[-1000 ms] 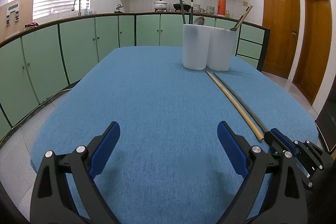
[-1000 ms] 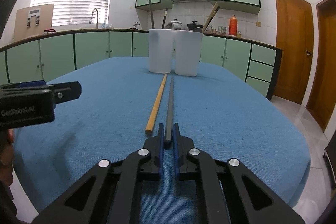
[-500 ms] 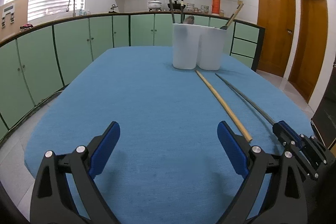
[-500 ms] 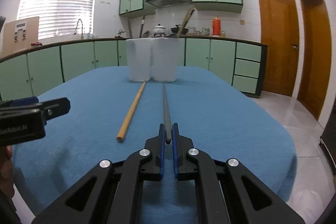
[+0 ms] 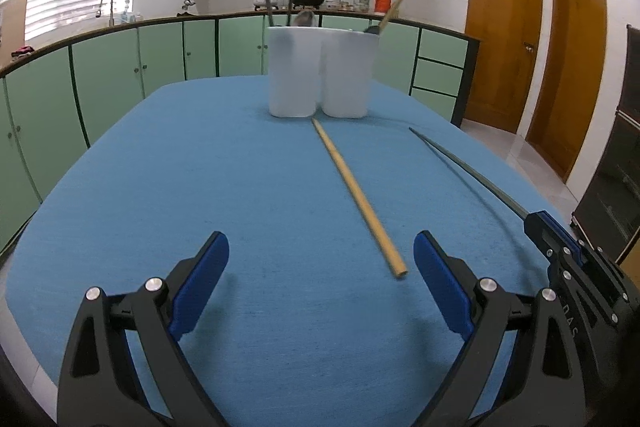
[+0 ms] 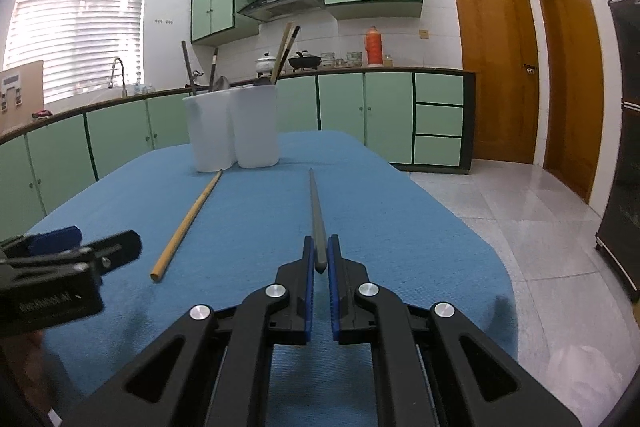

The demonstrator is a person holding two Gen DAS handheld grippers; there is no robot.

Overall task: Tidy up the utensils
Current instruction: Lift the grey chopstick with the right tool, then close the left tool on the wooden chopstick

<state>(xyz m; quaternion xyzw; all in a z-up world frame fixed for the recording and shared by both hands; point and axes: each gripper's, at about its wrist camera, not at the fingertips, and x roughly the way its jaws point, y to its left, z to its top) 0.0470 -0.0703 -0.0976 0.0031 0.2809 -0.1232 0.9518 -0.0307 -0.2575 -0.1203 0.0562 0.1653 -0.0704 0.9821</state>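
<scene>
The right claw is clenched on the near end of a dark grey chopstick, its two blue pads pressing the stick from either side. The chopstick points straight ahead from the claw, lifted a little above the blue cloth of the desk, with its thin tip aimed past the right side of the containers. In the left wrist view the same chopstick runs in from the right claw at the right edge.

The left claw is released, its blue pads spread wide and hovering low over the cloth with nothing between them. Just inside its right pad lies the butt end of a light wooden chopstick, flat on the desk and running away toward the containers; its narrow tip stops just short of them. In the right wrist view the wooden chopstick lies to the left of the grey one, and the two are well apart at the near end.

Two white plastic containers stand side by side, touching, at the far part of the desk. Handles of several utensils stick up from them, including a dark stick and a pale wooden one leaning right.

Behind the desk run green kitchen cabinets and two brown wooden doors.
</scene>
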